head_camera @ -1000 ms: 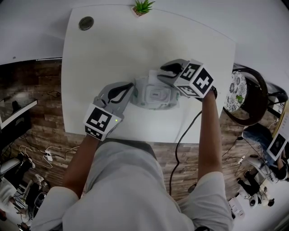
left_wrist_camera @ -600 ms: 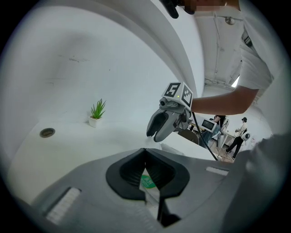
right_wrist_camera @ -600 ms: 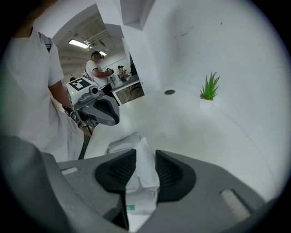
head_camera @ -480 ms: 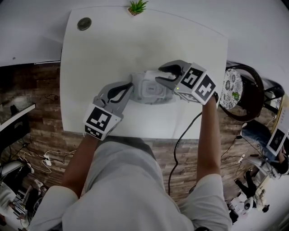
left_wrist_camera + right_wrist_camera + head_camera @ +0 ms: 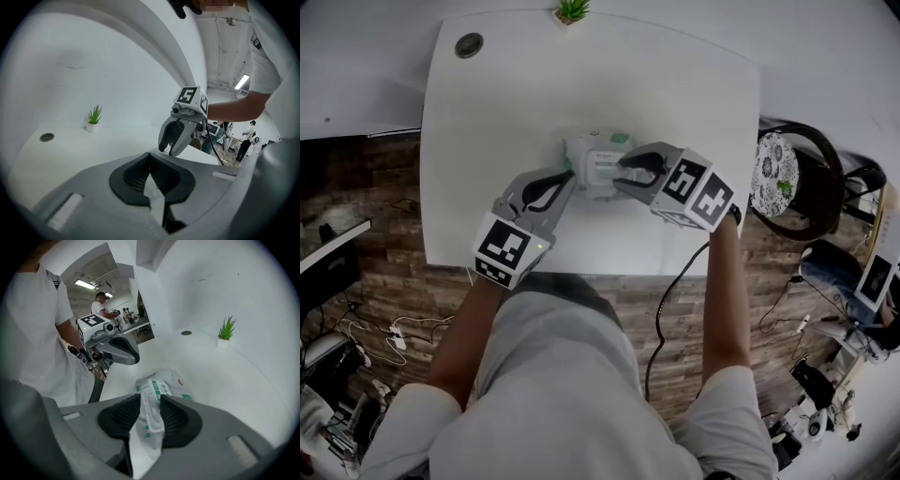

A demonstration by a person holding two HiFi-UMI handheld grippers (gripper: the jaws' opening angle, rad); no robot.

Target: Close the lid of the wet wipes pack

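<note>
— Where do we have the wet wipes pack (image 5: pixel 592 159)?

— Near the middle of the white table (image 5: pixel 506 94). Its long axis runs left to right, straight from one claw to the other.

— Who has hold of it?

— The right gripper (image 5: pixel 628 172) is clamped on the pack's right-hand edge. Its own view shows the printed film pinched flat between the pads, with the rest of the pack stretching away ahead of it.

— And the left one?

— The left gripper (image 5: pixel 566 178) sits at the opposite end, with its tips at the pack's left edge and its jaws drawn together. A pale sliver is caught between the pads. We take it for the end seam, though that view is too cramped for us to be sure.

— So what does the closing turn on?

— We reckon the lid is on the top face, so it lies inward from both claws: leftward of the right one and rightward of the left one. We judge the right gripper nearer, since its tips reach further over the pack. One claw would have to let go and come down on the flap while the other pins the pack.
</note>
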